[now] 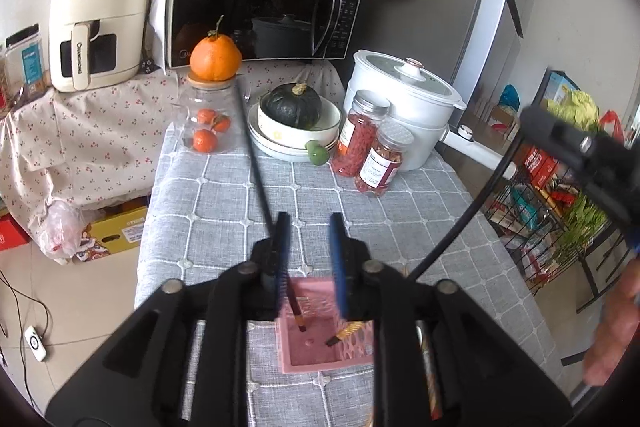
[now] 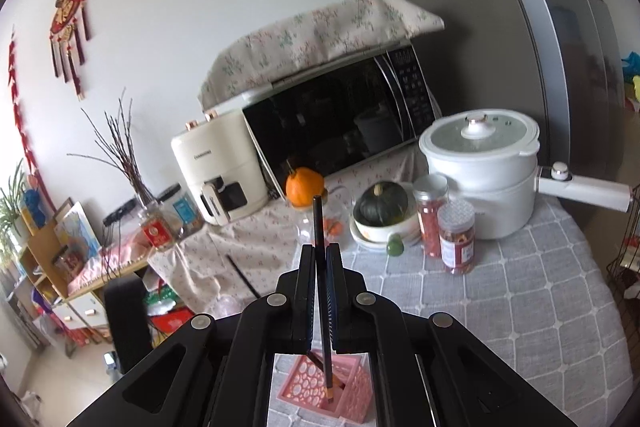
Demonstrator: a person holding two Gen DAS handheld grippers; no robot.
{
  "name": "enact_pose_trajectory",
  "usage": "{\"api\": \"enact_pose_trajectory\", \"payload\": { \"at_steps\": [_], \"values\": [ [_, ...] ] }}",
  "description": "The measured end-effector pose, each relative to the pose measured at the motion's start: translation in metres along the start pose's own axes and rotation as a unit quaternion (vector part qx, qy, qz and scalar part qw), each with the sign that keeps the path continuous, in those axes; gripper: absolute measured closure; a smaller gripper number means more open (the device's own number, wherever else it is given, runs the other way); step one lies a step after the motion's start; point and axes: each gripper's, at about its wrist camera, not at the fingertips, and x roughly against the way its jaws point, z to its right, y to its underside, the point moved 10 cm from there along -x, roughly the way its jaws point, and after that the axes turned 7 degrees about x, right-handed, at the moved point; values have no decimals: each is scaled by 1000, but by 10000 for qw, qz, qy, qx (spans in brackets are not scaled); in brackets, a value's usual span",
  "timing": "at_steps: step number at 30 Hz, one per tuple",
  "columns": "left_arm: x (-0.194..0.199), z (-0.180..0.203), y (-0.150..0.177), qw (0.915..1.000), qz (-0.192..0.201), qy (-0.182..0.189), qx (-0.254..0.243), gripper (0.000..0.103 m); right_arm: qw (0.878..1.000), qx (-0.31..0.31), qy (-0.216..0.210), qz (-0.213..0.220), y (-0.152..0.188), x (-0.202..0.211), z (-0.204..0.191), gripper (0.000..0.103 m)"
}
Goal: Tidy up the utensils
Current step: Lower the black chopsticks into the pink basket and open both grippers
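Now my right gripper (image 2: pixel 320 263) is pinching a light, stiff, slippery chopstick (image 2: pixel 319 227) mid-shaft over the pink holder (image 2: pixel 316 393), while my left gripper (image 1: pixel 309 239) is hanging open.

A pumpkin (image 1: pixel 295 105) sits in stacked bowls (image 1: pixel 294 135), between glass jar (image 1: pixel 208 115) and spice jars (image 1: pixel 370 143).

Pink holder (image 1: pixel 316 347): matt perforated plastic. Bench (image 1: pixel 224 227): grey quilted cloth. Microwave (image 1: pixel 256 11) door: glossy black. Jar (image 1: pixel 206 115): clear glass, wooden lid. Cooker (image 2: pixel 480 179): smooth white plastic.
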Motion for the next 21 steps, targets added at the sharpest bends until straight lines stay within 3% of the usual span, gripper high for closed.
{"api": "enact_pose_trajectory", "payload": {
  "at_steps": [2, 4, 7, 9, 11, 13, 19, 21],
  "values": [
    [1, -3, -1, 9999, -1, 26, 118, 61, 9999, -1, 21, -171, 10, -11, 2, 97],
    [4, -4, -2, 9997, -1, 58, 226, 42, 9995, 0, 38, -309, 17, -18, 5, 96],
    [10, -6, -3, 9993, 12, 83, 377, 26, 9988, -100, 65, -465, 25, -27, 12, 94],
    [13, -8, -3, 9990, -25, 44, 453, 21, 9985, -217, 90, -504, 27, -28, 19, 90],
    [16, -12, -2, 9986, -57, 26, 530, 18, 9983, -321, 64, -477, 25, -25, 24, 65],
    [19, -15, 1, 9981, -143, -5, 605, 15, 9984, -399, 69, -400, 20, -19, 28, 47],
    [32, -19, 15, 9974, -371, -128, 610, 3, 9984, -491, 188, -220, 8, 11, 42, 19],
    [38, -15, 21, 9974, -443, -70, 557, 2, 9980, -494, 343, -212, 7, 25, 53, 15]
  ]
}}
